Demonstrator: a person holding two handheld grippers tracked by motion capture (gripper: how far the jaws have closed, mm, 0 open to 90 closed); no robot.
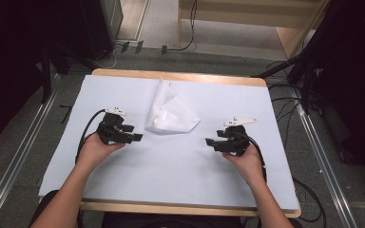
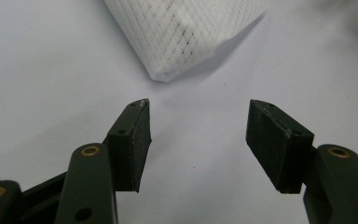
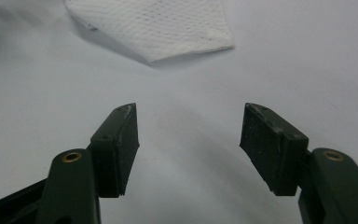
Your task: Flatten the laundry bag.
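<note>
Cloth (image 1: 170, 115) lying crumpled mid-table, untouched, between left gripper (image 1: 137, 137) and right gripper (image 1: 210, 142); both sets of jaws wide open, empty, aimed inward; handling apparently not yet begun, all 2-handed work remaining.

White cloth (image 1: 170, 113) crumpled mid-table (image 1: 123, 180); left gripper (image 1: 135, 133), right gripper (image 1: 212, 142) flank it, apart, gaping.

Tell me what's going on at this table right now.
A person sits at a table covered in white, holding a claw in each hand. A crumpled white cloth lies between and just beyond them. The left claw and the right claw both point inward toward it with jaws open and nothing between them. Neither touches the cloth yet, so any grab has not begun.
</note>
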